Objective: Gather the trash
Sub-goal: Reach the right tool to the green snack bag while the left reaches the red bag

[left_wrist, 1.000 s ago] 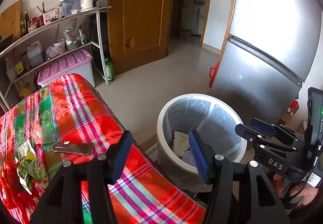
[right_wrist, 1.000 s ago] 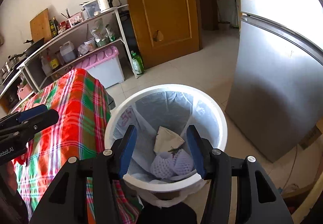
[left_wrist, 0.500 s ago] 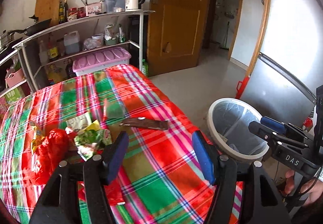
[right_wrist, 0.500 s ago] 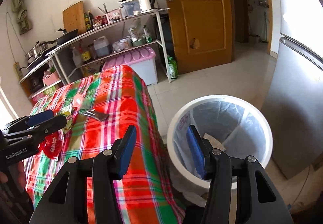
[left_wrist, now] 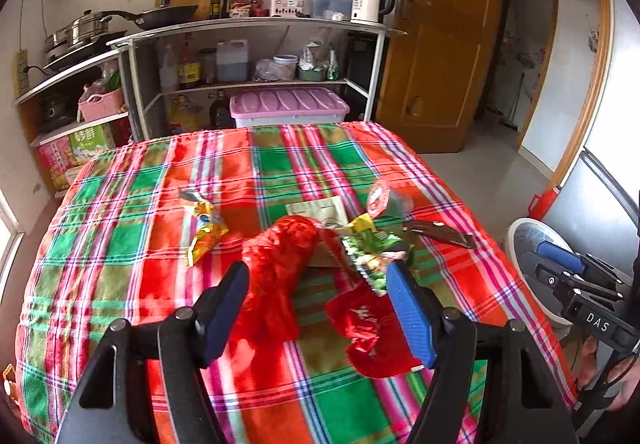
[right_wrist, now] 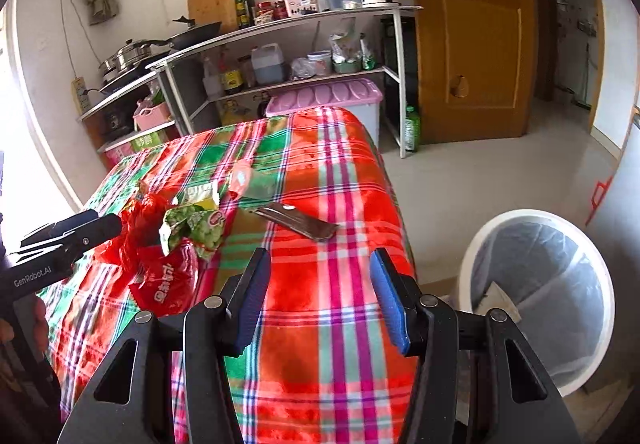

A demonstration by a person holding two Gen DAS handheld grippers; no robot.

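Trash lies on the plaid table (left_wrist: 120, 204): a crumpled red plastic bag (left_wrist: 280, 256), a red foil wrapper (left_wrist: 368, 328), a green snack bag (left_wrist: 372, 252), a yellow packet (left_wrist: 206, 228), a brown wrapper (left_wrist: 440, 234) and a pale packet (left_wrist: 316, 208). My left gripper (left_wrist: 316, 308) is open and empty, just above the red bag and red wrapper. My right gripper (right_wrist: 320, 296) is open and empty over the table's right edge, with the brown wrapper (right_wrist: 296, 222) ahead. The white bin (right_wrist: 536, 292), lined with a clear bag, stands on the floor right of the table.
Metal shelves (left_wrist: 248, 28) with bottles, pans and a kettle stand behind the table. A pink-lidded storage box (left_wrist: 286, 104) sits under them. A wooden door (right_wrist: 472, 32) is at the back right and a grey fridge (left_wrist: 608, 196) stands beside the bin.
Both grippers have swung left, away from the bin and back over the table. The left one now faces the trash pile; the right one has the bin at its right side.
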